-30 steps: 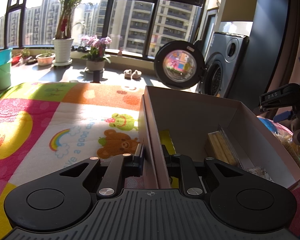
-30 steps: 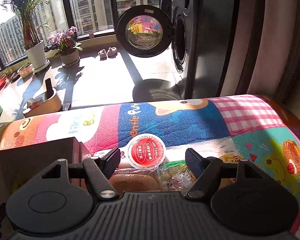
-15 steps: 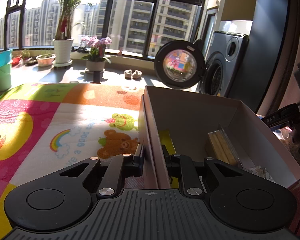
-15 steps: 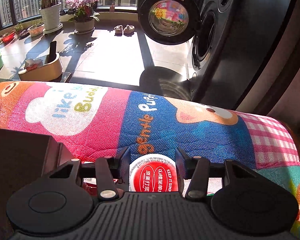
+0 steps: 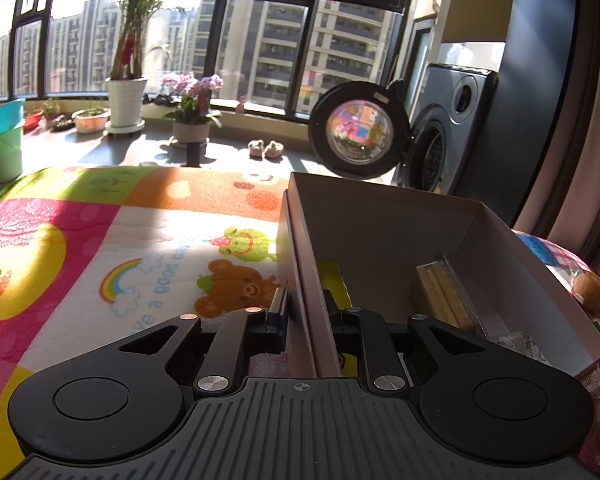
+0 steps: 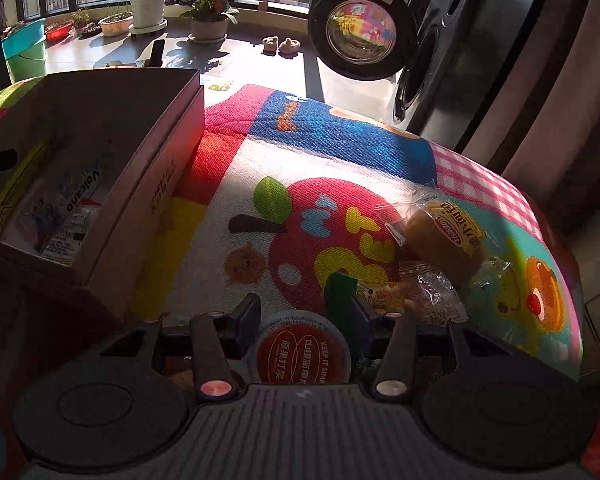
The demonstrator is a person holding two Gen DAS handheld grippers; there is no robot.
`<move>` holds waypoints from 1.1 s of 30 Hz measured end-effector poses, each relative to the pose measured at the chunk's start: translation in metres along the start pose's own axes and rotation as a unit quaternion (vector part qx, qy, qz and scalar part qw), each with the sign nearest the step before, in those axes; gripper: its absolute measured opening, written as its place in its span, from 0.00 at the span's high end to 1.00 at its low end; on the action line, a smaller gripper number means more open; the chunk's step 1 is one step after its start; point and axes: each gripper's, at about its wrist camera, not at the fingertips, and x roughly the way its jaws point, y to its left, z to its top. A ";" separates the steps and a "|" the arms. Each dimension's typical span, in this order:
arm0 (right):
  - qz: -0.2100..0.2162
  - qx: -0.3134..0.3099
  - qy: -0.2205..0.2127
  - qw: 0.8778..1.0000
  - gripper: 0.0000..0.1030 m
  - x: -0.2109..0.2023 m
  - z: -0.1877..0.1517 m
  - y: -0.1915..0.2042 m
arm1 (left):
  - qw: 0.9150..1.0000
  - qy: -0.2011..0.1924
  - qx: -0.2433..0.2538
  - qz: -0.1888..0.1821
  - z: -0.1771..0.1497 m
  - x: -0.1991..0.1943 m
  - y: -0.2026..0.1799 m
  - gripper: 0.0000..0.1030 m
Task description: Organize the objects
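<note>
An open cardboard box (image 5: 380, 216) stands on the colourful play mat (image 5: 100, 248). My left gripper (image 5: 304, 312) is shut on the box's left wall. Inside the box lie a biscuit pack (image 5: 440, 296) and a yellow packet (image 5: 332, 280). My right gripper (image 6: 300, 316) is shut on a round cup with a red lid (image 6: 302, 354) and holds it above the mat. In the right wrist view the box (image 6: 148, 184) is at the left, with snack packets (image 6: 60, 216) inside.
A wrapped bread bun (image 6: 444, 236) and other wrapped snacks (image 6: 412, 296) lie on the mat (image 6: 340, 152) right of my right gripper. Beyond the mat is a washing machine with an open round door (image 5: 360, 132). Plant pots (image 5: 126, 100) line the window.
My right gripper has closed on the red-lidded cup, lifted it and swung left, so the box now shows. My left gripper has stayed on the box wall.
</note>
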 end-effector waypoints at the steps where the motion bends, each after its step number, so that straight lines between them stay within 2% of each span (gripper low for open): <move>1: 0.000 0.010 -0.012 1.000 0.38 -0.012 -0.006 -0.004 | 1.000 0.000 0.000 0.000 0.000 0.000 0.000 0.82; 3: -0.004 0.028 -0.044 0.999 0.27 -0.037 -0.020 -0.013 | 1.000 0.000 0.000 0.000 0.000 0.000 0.000 0.82; 4: -0.008 0.038 -0.055 0.998 0.25 -0.047 -0.027 -0.018 | 1.000 0.000 0.000 0.000 0.000 0.000 0.000 0.82; 8: -0.002 0.109 -0.052 0.993 0.26 -0.054 -0.054 -0.034 | 1.000 -0.001 0.001 0.001 0.000 -0.001 0.000 0.82; 11: -0.029 0.166 -0.051 0.984 0.30 -0.049 -0.073 -0.039 | 1.000 -0.001 0.001 0.001 0.000 -0.001 0.000 0.82; 13: -0.039 0.207 -0.047 0.976 0.38 -0.043 -0.083 -0.047 | 1.000 -0.001 0.001 0.001 0.000 -0.001 0.000 0.82; 17: -0.054 0.266 -0.010 0.962 0.44 -0.027 -0.108 -0.054 | 1.000 0.000 0.003 0.002 0.000 -0.001 -0.001 0.82; 20: -0.060 0.243 -0.017 0.968 0.44 -0.034 -0.116 -0.037 | 1.000 0.000 0.005 0.003 0.001 -0.002 -0.002 0.82; 27: 0.026 0.164 -0.026 0.986 0.42 -0.050 -0.107 0.017 | 1.000 0.000 0.005 0.003 0.001 -0.002 -0.002 0.82; 30: 0.016 0.143 -0.051 0.988 0.41 -0.063 -0.100 0.024 | 1.000 0.000 0.005 0.003 0.001 -0.002 -0.002 0.82; 33: -0.007 0.153 -0.083 0.985 0.38 -0.076 -0.093 0.015 | 1.000 0.000 0.006 0.003 0.001 -0.002 -0.002 0.82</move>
